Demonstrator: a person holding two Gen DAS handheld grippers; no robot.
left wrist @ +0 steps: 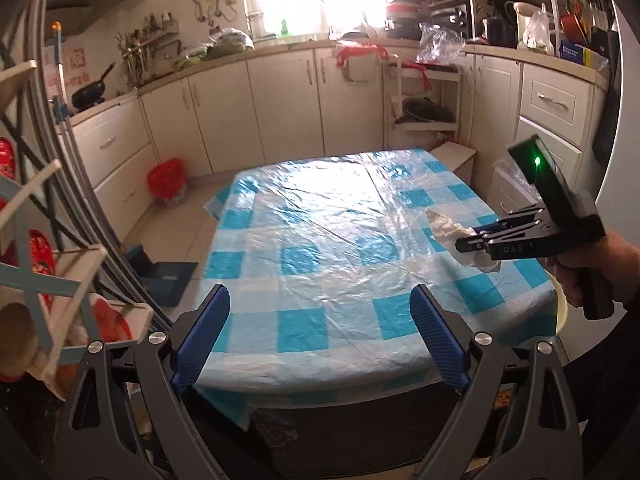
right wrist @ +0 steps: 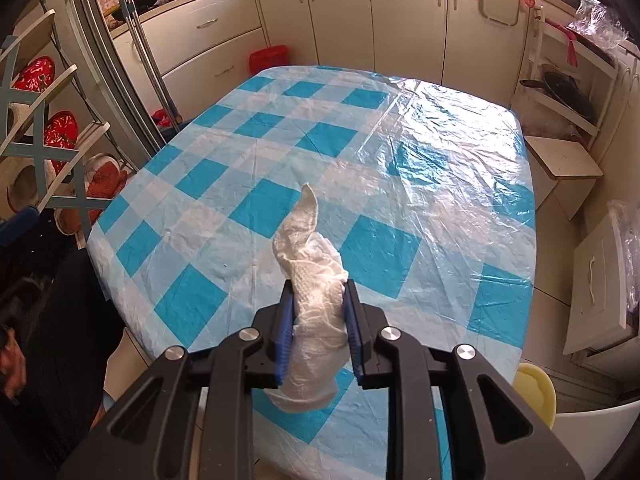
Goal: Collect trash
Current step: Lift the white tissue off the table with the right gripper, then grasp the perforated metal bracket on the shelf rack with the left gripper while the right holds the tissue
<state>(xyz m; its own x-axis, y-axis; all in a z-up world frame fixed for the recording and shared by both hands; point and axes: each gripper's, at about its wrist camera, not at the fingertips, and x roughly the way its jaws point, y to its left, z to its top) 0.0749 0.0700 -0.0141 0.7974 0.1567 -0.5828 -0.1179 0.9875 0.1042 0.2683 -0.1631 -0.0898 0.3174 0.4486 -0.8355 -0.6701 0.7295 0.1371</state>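
Only seen whole from right wrist: crumpled white paper tissue [right wrist: 316, 300], pinched in right gripper [right wrist: 318, 320] jaws. Left gripper [left wrist: 320, 336] jaws spread over blue-checked plastic-covered table [left wrist: 320, 248].

A blue-and-white checked tablecloth [left wrist: 304, 264] under clear plastic is covering the table. Cream cabinets [left wrist: 280, 104] are lining the walls, a wooden stool [right wrist: 562, 160] is standing beside the table, and what looks like a frying pan [left wrist: 90, 92] is sitting on the counter.

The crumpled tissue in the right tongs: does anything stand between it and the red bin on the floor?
Nothing visible blocks it. The tissue hangs above the table; the red bin stands beyond the table's far left corner.
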